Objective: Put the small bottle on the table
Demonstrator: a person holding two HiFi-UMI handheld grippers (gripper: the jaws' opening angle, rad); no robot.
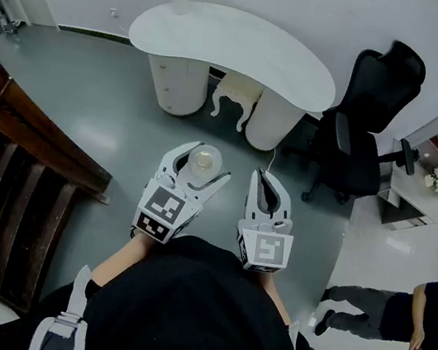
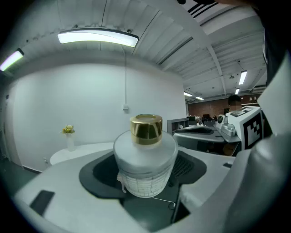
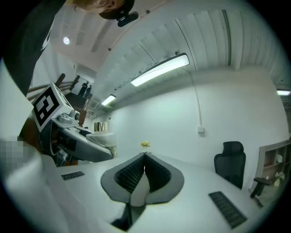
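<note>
White table [image 1: 242, 44], upper centre, is being faced; directly below, small bottle [image 2: 144, 159] is being gripped upright by wide jaws of left gripper [image 1: 203, 163], right gripper [image 1: 267, 178] closed, empty.

No readable text, labels or numbers anywhere; the grippers' cubes carry only square black-and-white marker patterns.

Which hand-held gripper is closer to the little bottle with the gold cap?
Left. The left hand-held gripper holds the small bottle between its jaws; the right hand-held gripper is beside it, shut and empty.
</note>
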